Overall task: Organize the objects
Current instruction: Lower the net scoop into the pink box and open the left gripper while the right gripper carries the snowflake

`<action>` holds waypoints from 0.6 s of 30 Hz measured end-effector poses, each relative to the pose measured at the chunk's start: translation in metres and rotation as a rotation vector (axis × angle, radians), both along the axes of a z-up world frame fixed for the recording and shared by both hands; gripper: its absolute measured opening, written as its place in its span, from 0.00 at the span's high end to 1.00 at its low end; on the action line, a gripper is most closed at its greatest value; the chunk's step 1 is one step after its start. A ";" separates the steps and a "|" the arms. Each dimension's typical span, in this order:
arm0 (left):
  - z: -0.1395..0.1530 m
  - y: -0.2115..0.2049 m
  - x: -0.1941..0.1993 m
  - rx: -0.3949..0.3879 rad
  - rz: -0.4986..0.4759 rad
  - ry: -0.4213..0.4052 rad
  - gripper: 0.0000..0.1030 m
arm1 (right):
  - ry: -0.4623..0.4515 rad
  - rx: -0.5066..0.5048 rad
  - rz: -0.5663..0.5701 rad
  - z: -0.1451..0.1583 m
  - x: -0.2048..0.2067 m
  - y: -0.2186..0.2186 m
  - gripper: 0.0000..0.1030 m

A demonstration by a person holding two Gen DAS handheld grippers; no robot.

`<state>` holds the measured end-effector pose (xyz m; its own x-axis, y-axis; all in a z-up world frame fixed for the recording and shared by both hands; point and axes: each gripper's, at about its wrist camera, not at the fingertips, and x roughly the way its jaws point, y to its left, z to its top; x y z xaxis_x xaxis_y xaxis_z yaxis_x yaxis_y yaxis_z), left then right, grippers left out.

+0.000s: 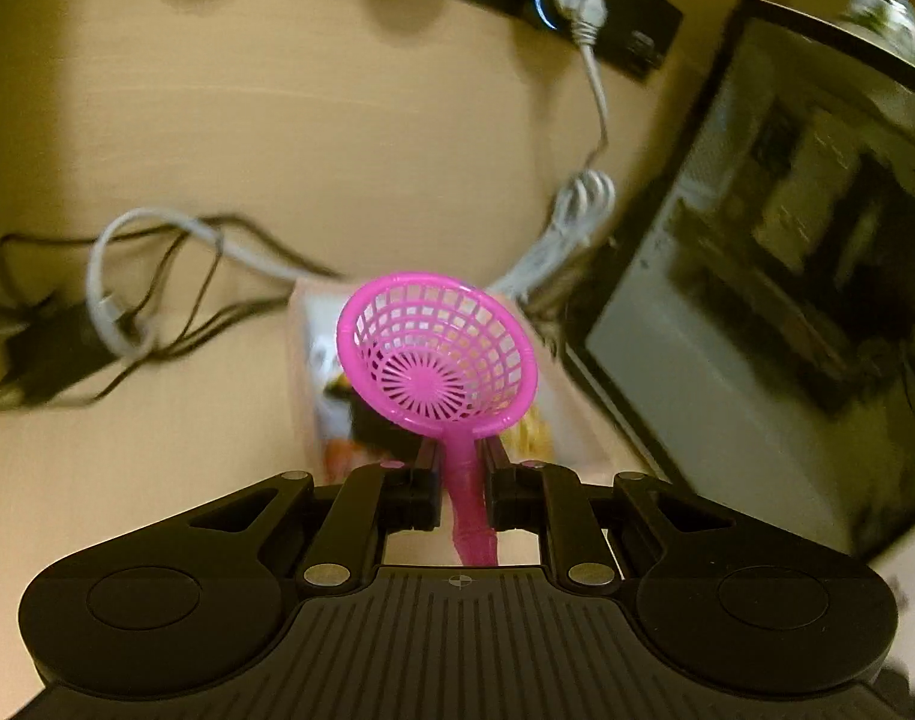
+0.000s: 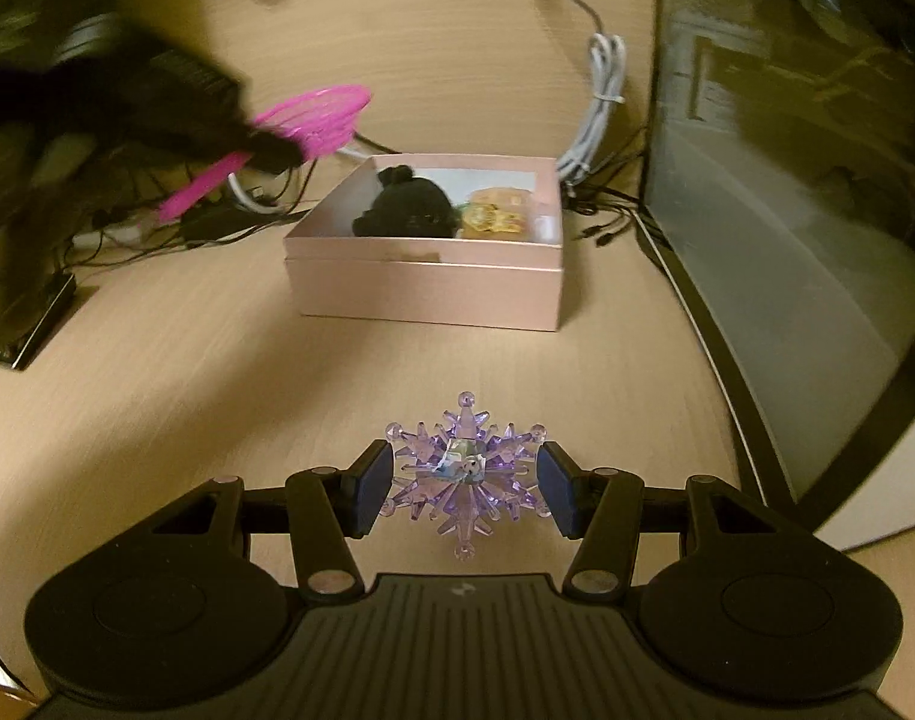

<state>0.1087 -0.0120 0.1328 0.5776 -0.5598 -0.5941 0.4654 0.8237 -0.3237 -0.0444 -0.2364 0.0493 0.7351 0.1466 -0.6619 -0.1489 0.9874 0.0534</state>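
My left gripper (image 1: 460,468) is shut on the handle of a pink plastic strainer (image 1: 436,354) and holds it in the air above the pink open box (image 1: 307,348). In the right wrist view the strainer (image 2: 313,117) is blurred, up and left of the box (image 2: 424,288). The box holds a black plush toy (image 2: 406,207) and yellow items (image 2: 493,213). My right gripper (image 2: 464,483) has its pads on either side of a purple crystal snowflake (image 2: 464,471) low over the desk; I cannot tell if the pads touch it.
A dark glass-sided computer case (image 2: 799,180) stands on the right. Tangled black and white cables (image 1: 133,300) lie left of the box, a bundled white cable (image 2: 598,114) behind it. A black device with blue-lit rings (image 1: 577,6) sits at the back.
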 end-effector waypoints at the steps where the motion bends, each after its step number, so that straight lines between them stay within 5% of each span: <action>1: -0.001 -0.007 0.011 -0.003 0.004 0.006 0.85 | -0.001 0.004 -0.008 0.000 0.000 -0.002 0.48; 11: -0.038 -0.045 0.079 0.160 0.070 0.045 0.85 | 0.025 -0.002 -0.041 -0.002 0.006 -0.020 0.48; 18: -0.047 -0.053 0.089 0.114 0.067 0.065 0.84 | 0.043 -0.015 -0.026 -0.007 0.011 -0.021 0.49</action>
<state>0.1977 -0.0650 0.0858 0.5700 -0.4479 -0.6889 0.3889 0.8856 -0.2540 -0.0332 -0.2572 0.0427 0.7092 0.1176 -0.6951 -0.1209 0.9917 0.0444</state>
